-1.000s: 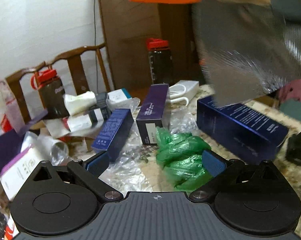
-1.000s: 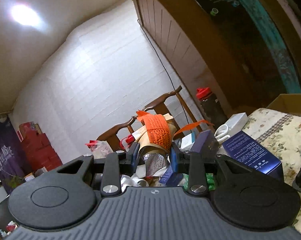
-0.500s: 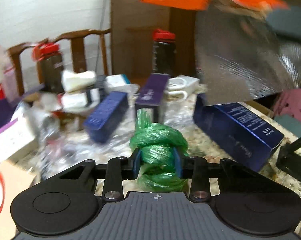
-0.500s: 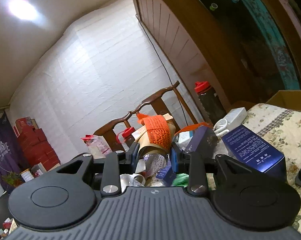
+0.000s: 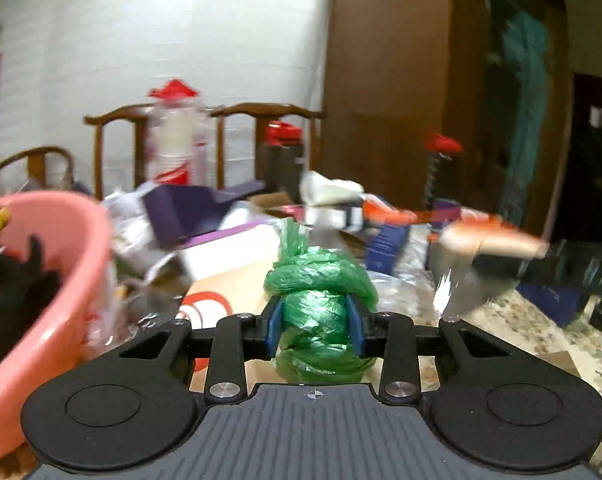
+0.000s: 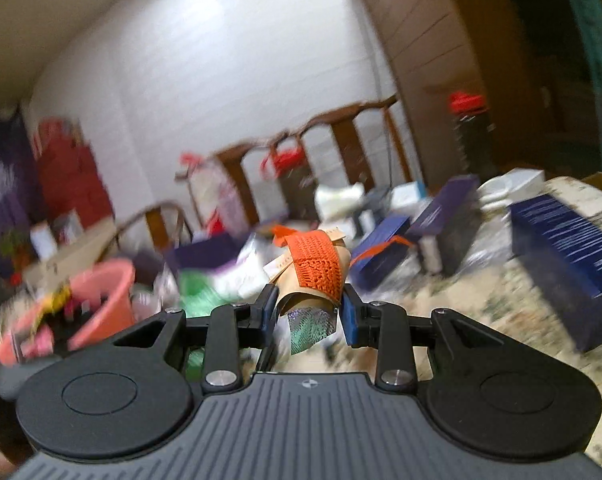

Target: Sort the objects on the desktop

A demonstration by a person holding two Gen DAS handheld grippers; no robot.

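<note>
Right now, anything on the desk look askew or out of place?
Yes. Purple box lies open and tilted on a heap of wrappers; blue box sits skewed. Both tongs hold items: green bag roll, orange-banded package.

— How does the left gripper (image 5: 314, 322) stand?
— Pointing a little downward, its blue fingers (image 5: 274, 322) drawn in and pressing both sides of a knotted green bag (image 5: 315, 300).
— And the right gripper (image 6: 307, 312)?
— Also tipped slightly down, rolled a touch, fingers (image 6: 349, 316) clamped on a tan packet with orange netting (image 6: 315, 276).
</note>
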